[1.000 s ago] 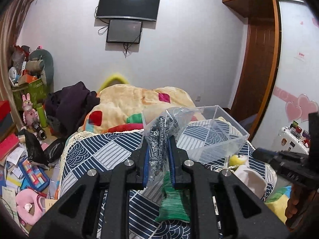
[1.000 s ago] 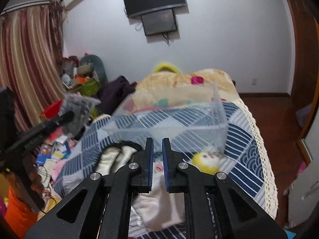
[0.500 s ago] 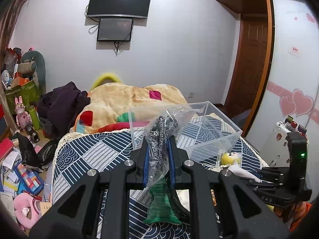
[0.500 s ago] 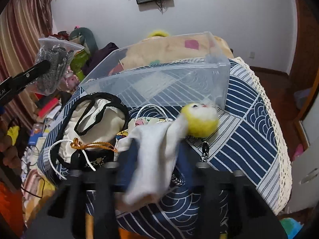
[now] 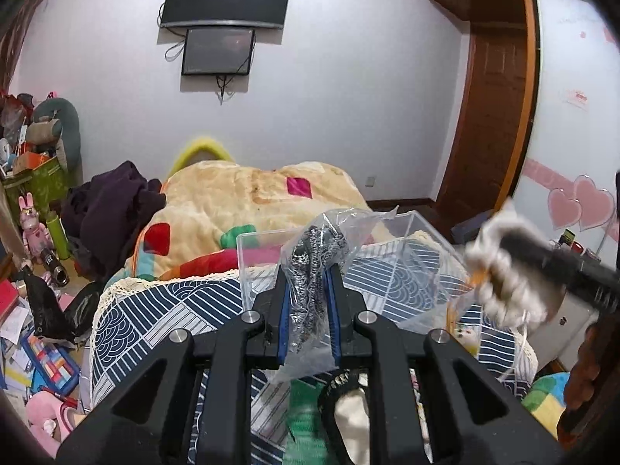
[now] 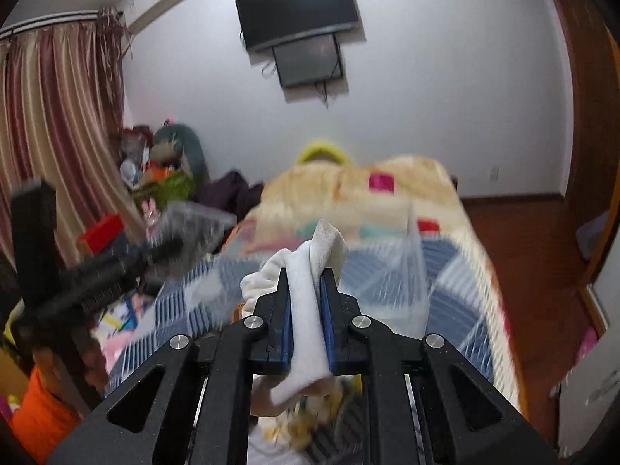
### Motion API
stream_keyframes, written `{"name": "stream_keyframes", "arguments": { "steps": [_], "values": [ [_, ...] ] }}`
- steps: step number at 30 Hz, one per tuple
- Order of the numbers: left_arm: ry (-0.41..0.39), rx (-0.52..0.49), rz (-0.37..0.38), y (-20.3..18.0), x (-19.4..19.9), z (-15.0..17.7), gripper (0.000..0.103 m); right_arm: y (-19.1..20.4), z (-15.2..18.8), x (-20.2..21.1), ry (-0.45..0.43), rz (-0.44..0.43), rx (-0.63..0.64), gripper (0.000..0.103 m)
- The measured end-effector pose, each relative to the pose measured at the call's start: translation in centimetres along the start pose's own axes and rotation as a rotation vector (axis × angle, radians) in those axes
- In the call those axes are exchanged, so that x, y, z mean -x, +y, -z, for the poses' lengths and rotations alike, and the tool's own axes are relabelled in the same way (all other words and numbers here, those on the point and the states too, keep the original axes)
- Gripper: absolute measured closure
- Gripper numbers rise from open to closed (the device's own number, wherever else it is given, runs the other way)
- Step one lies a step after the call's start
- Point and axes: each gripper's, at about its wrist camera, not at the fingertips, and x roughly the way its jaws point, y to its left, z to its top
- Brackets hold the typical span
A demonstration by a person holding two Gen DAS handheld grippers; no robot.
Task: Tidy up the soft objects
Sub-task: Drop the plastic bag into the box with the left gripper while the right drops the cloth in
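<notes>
My left gripper (image 5: 310,275) is shut on a clear plastic bag of grey-and-black knit fabric (image 5: 316,271), held above the bed in front of a clear plastic bin (image 5: 407,267). My right gripper (image 6: 306,283) is shut on a white soft cloth (image 6: 310,298) and holds it in the air; a yellow plush toy (image 6: 310,414) hangs blurred below it. In the left wrist view the right gripper (image 5: 503,267) with the white cloth (image 5: 507,290) is at the right, above the bin's right side. In the right wrist view the left gripper (image 6: 162,248) with its bag is at the left.
The bed has a blue patterned cover (image 5: 155,310) and a beige quilt (image 5: 252,201). A green cloth (image 5: 306,418) and a black-rimmed pouch (image 5: 348,414) lie below my left gripper. Clutter covers the floor at the left (image 5: 35,310). A wardrobe (image 5: 562,155) stands at the right.
My right gripper closed on the white cloth and lifted it off the bed, with the yellow plush hanging beneath. My left gripper keeps holding the bag in about the same place.
</notes>
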Motion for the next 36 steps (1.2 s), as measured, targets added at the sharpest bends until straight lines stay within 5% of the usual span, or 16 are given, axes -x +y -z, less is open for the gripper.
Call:
{"name": "stream_keyframes", "arguments": {
  "steps": [7, 16, 26, 29, 31, 33, 36],
  "values": [
    [0.072, -0.008, -0.007, -0.1, -3.7, -0.7, 0.087, -0.5, -2.7, -4.4, 0.021, 0.042, -0.013, 0.091],
    [0.187, -0.053, 0.002, -1.1, -8.3, -0.4, 0.087, -0.2, -0.8, -10.4, 0.196, 0.086, 0.031, 0.091],
    [0.313, -0.054, 0.042, -1.6, -10.9, 0.9, 0.085, -1.7, 0.1, -10.8, 0.295, 0.072, 0.025, 0.088],
    [0.313, -0.058, 0.051, -1.6, -10.6, 0.8, 0.071, -2.3, 0.1, -9.7, 0.296, 0.063, 0.019, 0.079],
    [0.289, -0.064, 0.048, -1.9, -9.8, 0.5, 0.048, -2.5, 0.0, -8.9, 0.28, 0.056, 0.019, 0.06],
    [0.247, -0.072, 0.049, -2.0, -8.6, 0.1, 0.039, -2.4, -0.3, -7.9, 0.247, 0.057, 0.028, 0.045],
    [0.216, -0.078, 0.065, -2.3, -6.7, -0.5, 0.033, -2.1, -0.6, -6.0, 0.196, 0.068, 0.051, 0.04]
  ]
}}
